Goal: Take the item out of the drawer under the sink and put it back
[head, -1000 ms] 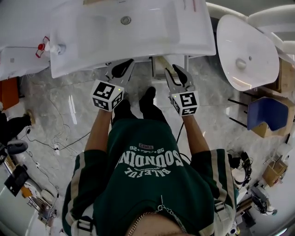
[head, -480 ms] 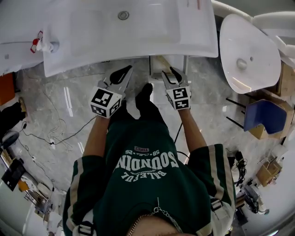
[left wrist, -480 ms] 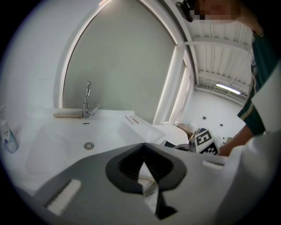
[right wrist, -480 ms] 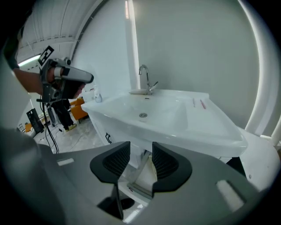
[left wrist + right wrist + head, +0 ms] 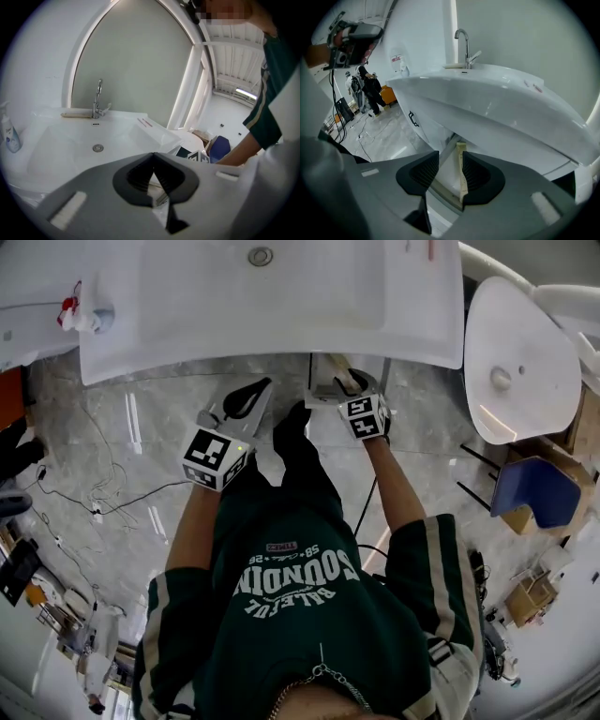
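Observation:
The white sink (image 5: 187, 324) fills the top of the head view, and a drawer (image 5: 326, 371) stands pulled out beneath its front edge. My right gripper (image 5: 349, 381) points steeply down into that drawer. Its jaws have just been opening and now stand open. A slim beige strip (image 5: 462, 173) rises in the gap close to the right pad, not pinched; I cannot tell whether it is the item or part of the drawer (image 5: 440, 187). My left gripper (image 5: 259, 390) hangs left of the drawer below the sink rim, its pads (image 5: 140, 176) meeting at the tips with nothing held.
A faucet (image 5: 97, 96) and a soap bottle (image 5: 9, 133) stand on the sink. Another white basin (image 5: 520, 352) and a blue chair (image 5: 539, 488) are to the right. Cables (image 5: 94, 502) trail over the marble floor on the left. My black shoes (image 5: 295, 427) are below the drawer.
The right gripper has dropped and tipped downward into the drawer opening. The left gripper has sunk a little. The sink has slid toward the top of the head view.

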A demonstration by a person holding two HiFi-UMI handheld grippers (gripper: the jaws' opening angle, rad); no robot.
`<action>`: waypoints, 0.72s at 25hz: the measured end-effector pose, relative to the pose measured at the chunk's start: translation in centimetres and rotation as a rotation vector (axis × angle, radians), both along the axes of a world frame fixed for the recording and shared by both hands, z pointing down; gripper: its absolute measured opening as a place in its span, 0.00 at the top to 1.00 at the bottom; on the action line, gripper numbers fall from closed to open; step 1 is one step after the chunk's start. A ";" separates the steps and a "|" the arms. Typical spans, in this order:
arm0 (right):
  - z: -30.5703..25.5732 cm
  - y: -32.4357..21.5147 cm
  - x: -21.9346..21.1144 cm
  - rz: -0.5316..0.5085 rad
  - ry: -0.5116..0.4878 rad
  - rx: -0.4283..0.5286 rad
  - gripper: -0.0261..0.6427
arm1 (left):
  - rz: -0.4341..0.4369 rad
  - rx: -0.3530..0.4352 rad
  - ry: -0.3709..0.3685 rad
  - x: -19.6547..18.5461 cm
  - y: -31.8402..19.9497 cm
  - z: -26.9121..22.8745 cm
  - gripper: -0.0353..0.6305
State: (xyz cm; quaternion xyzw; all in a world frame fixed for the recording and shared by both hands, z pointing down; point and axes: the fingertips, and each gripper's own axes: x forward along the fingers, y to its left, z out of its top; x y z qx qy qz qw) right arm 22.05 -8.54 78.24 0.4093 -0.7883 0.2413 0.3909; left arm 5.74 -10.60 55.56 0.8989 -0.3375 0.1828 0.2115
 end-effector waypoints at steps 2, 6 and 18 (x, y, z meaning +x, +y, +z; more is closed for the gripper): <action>1.8 -0.3 0.1 -0.028 0.026 -0.025 0.76 | -0.004 0.000 -0.002 0.1 0.2 0.4 0.87; 5.5 -0.6 0.1 -0.089 0.097 -0.079 0.76 | -0.021 -0.020 -0.006 -0.6 1.1 1.5 0.87; 14.2 -1.8 0.5 -0.261 0.305 -0.165 0.75 | -0.127 -0.111 -0.044 -5.5 4.7 5.5 0.87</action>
